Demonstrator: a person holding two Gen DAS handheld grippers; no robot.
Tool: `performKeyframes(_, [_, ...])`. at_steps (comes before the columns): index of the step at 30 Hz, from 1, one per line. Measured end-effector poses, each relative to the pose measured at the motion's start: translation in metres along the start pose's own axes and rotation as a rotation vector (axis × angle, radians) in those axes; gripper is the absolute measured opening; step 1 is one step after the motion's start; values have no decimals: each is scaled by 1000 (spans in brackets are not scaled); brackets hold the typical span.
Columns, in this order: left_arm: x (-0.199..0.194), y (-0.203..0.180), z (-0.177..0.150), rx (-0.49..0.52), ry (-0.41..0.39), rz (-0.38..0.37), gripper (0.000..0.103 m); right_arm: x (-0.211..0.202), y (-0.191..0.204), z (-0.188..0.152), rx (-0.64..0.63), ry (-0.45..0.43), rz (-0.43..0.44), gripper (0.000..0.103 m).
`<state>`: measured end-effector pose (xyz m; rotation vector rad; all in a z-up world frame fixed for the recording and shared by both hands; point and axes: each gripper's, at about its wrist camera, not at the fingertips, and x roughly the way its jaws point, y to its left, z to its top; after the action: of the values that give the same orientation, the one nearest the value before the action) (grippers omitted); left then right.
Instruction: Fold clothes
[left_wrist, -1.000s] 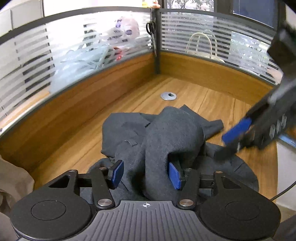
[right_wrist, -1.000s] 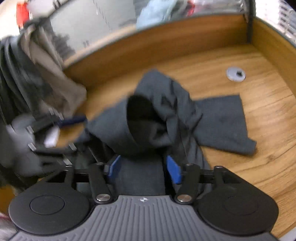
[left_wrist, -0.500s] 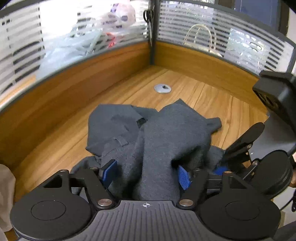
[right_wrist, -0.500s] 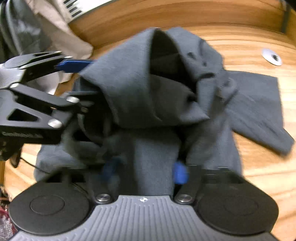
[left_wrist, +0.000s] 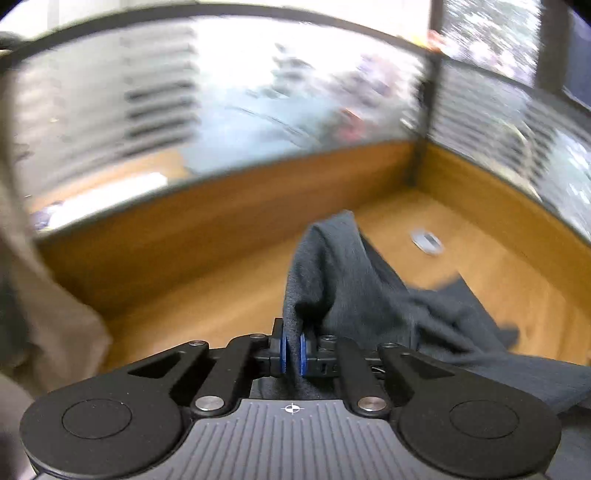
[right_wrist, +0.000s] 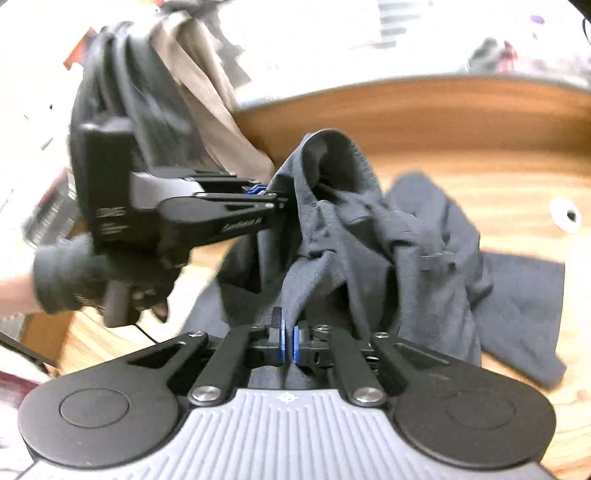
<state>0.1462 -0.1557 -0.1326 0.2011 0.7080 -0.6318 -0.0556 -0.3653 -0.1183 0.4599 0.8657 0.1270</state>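
Fingers of both grippers are pinched together on dark grey cloth. The left gripper (left_wrist: 291, 350) clamps a raised edge of the garment (left_wrist: 354, 280), which stands up from its blue pads in a peak and then falls away to the right and far side onto the desk (left_wrist: 192, 302). The right gripper (right_wrist: 289, 345) bites another bit of the same garment (right_wrist: 369, 236), with cloth rising from between its pads. In the right wrist view the left gripper (right_wrist: 271, 195) comes in from the left, held by a gloved hand (right_wrist: 99, 280), and nips the cloth at a high point near a rounded opening, perhaps a cuff or a neck; blur keeps me from telling which.

The garment is partly lifted and bunched: its near part hangs between the two grips, and a flat flap (right_wrist: 524, 317) lies spread on the desk to the right. No clean fold line or tidy stack shows, so I judge the folding is not finished; the piece looks more gathered than squared. What is left, as far as this shows, is to get it flat and even and then bring its parts over one another. More clothes (right_wrist: 177, 81), dark and tan, hang at the far left; I cannot tell whether they wait or are done
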Motion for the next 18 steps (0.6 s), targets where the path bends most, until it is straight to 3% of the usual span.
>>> performKeyframes(7, [-45,41,35,-77,-139,203,4,-66,3,27,7,-143,17,3])
performKeyframes(12, [-66,75,39,-143,-143,268,3,-93,-29,24,79,-173,-86,2])
performKeyframes(18, [-74,97,20,-183,-77,306,4,-119,-80,-1,182,-182,-273,2])
